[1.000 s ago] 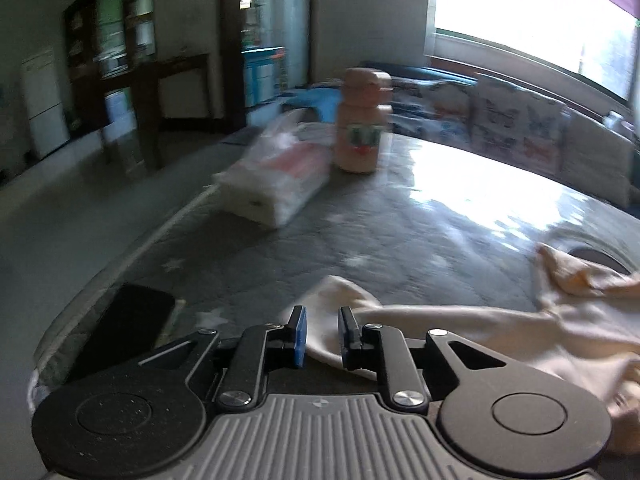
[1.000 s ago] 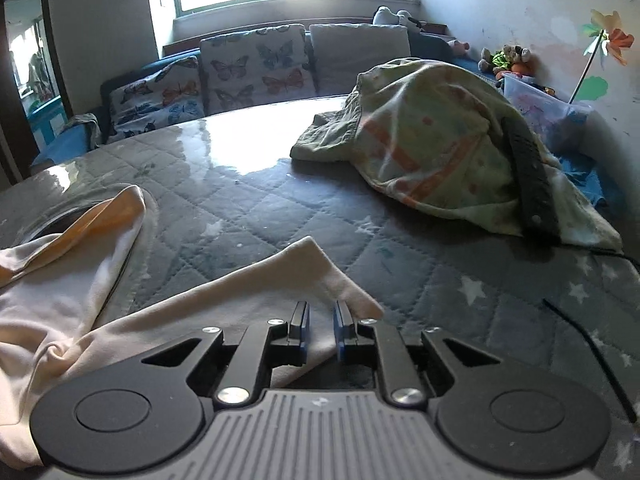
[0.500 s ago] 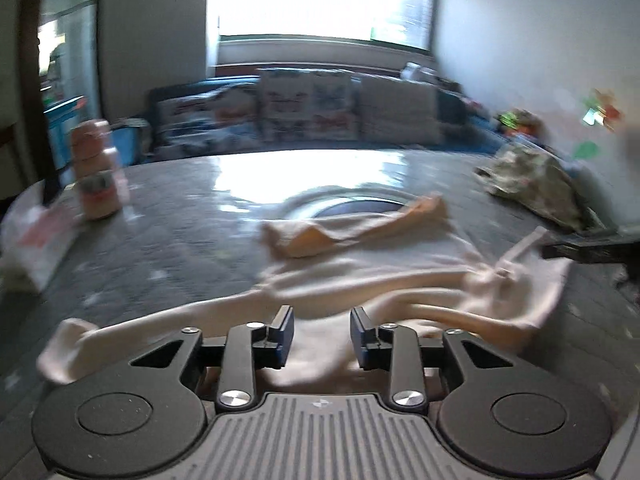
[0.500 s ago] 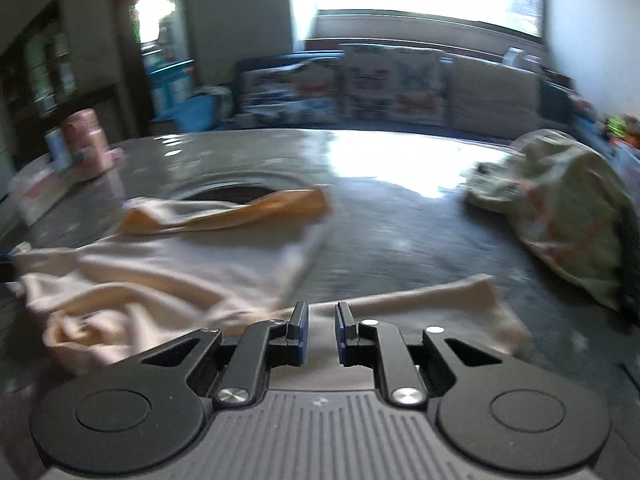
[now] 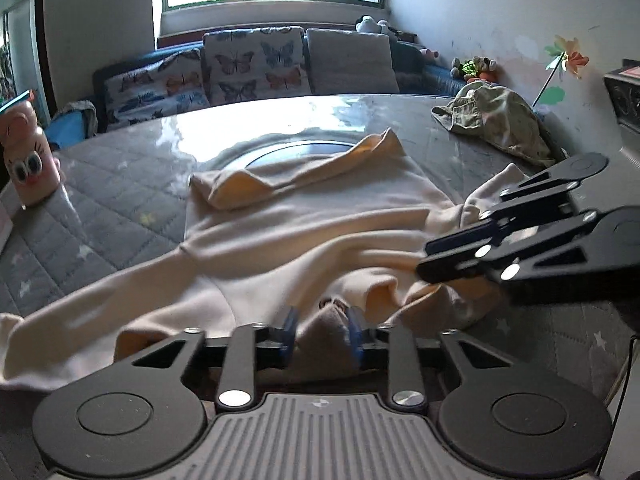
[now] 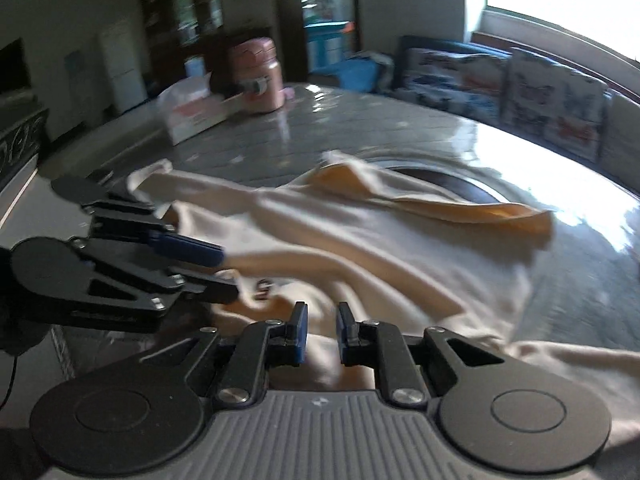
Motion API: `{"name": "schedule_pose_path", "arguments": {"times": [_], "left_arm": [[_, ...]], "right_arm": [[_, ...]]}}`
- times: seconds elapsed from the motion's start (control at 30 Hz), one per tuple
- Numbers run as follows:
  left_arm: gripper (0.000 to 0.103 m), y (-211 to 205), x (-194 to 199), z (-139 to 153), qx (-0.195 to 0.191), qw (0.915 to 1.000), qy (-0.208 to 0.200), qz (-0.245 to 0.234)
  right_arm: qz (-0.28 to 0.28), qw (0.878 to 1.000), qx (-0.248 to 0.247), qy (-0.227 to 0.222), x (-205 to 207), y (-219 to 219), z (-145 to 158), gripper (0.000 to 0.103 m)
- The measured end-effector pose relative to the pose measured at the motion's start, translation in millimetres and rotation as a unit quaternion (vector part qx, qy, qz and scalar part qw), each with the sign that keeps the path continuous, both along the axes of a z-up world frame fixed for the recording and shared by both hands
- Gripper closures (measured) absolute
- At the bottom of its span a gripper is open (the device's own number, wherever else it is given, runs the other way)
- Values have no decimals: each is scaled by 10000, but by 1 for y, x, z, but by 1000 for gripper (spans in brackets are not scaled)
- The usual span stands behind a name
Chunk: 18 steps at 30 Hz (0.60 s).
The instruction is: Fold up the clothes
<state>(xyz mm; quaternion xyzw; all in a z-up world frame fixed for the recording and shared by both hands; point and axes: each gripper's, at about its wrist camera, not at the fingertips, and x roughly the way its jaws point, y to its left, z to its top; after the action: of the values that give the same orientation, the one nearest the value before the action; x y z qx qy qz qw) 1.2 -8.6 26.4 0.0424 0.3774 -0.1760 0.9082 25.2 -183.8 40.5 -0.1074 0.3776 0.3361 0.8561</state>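
A cream long-sleeved top (image 5: 304, 236) lies rumpled on the grey quilted table (image 5: 120, 204), its orange-lined hem turned up at the far side. It also shows in the right wrist view (image 6: 400, 248). My left gripper (image 5: 322, 334) is open, its jaws on either side of a raised fold at the garment's near edge. It shows from the side in the right wrist view (image 6: 224, 276). My right gripper (image 6: 319, 330) is open just above the cloth. It shows in the left wrist view (image 5: 426, 258), coming in from the right.
A pink bottle (image 5: 26, 160) and a tissue pack (image 6: 192, 114) stand at the table's left side. A patterned garment heap (image 5: 500, 124) lies at the far right. A sofa with butterfly cushions (image 5: 256, 64) runs behind the table. A round inset (image 5: 296, 150) lies under the top.
Both grippers have let go of the sleeve ends, opened, and swung inward to the garment's near middle, side by side. The sleeves now lie on the table.
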Motion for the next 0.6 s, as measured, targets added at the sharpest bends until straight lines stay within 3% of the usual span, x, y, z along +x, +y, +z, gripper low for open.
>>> {"name": "schedule_pose_path", "arguments": {"times": [0.07,0.13,0.4,0.53,0.6], "left_arm": [[93,2,-3,0,-40,10000,-17,3],[95,3,-7,2,-81,9999,-79,21],[95,12,-27,9,-315,9991,-288,-49],[87,8,-34,11,-123,9989,-430,-160],[71,5,-37,14,-36,9982,-557,-234]], "right_arm": [[101,9999,-101,64,1,9,-7,89],[130,9997,-175,141,2,14,-13,89],[93,9990,-417,126,-10,9,-22,93],[103,9994,-336,6,-23,3,-12,100],[151,9995,-287,-55,-32,0,-6,101]]}}
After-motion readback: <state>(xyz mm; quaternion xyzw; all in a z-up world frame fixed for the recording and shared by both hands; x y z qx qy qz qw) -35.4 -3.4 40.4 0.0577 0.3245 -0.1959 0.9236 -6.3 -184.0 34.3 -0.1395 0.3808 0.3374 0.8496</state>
